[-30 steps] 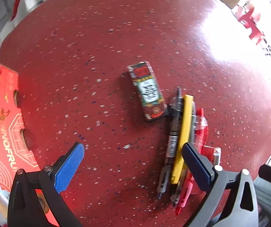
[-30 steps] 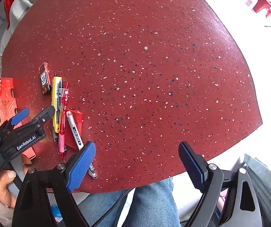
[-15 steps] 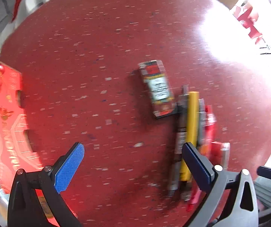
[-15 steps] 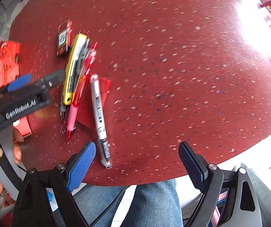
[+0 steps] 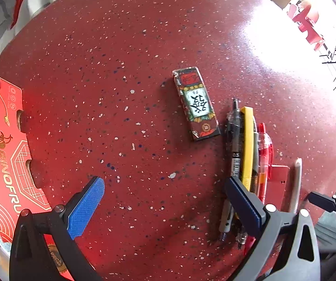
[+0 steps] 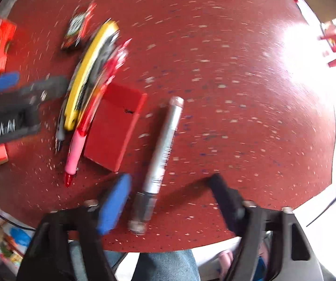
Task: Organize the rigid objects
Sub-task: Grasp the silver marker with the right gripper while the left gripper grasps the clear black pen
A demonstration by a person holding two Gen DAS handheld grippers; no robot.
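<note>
On the red speckled table (image 5: pixel 144 46) lie a small patterned box (image 5: pixel 196 104), a black pen (image 5: pixel 234 140), a yellow utility knife (image 5: pixel 247 145), a red pen (image 5: pixel 264 159), a flat red box (image 6: pixel 114 128) and a silver marker (image 6: pixel 161 154). My left gripper (image 5: pixel 165 201) is open and empty above the table, its right finger over the pens' lower ends. My right gripper (image 6: pixel 170 199) is open and empty; the marker's lower end lies between its fingers, near the left one. The right wrist view is motion-blurred.
A red printed cardboard carton (image 5: pixel 1 154) lies at the table's left edge. The table's near edge (image 6: pixel 168 248) is just below the marker, with a jeans-clad leg beneath. Red chairs (image 5: pixel 308 23) stand beyond the far right.
My right gripper has swung left and closer to the objects; the marker now lies between its fingers. My left gripper shifted slightly, keeping the box and pens in view.
</note>
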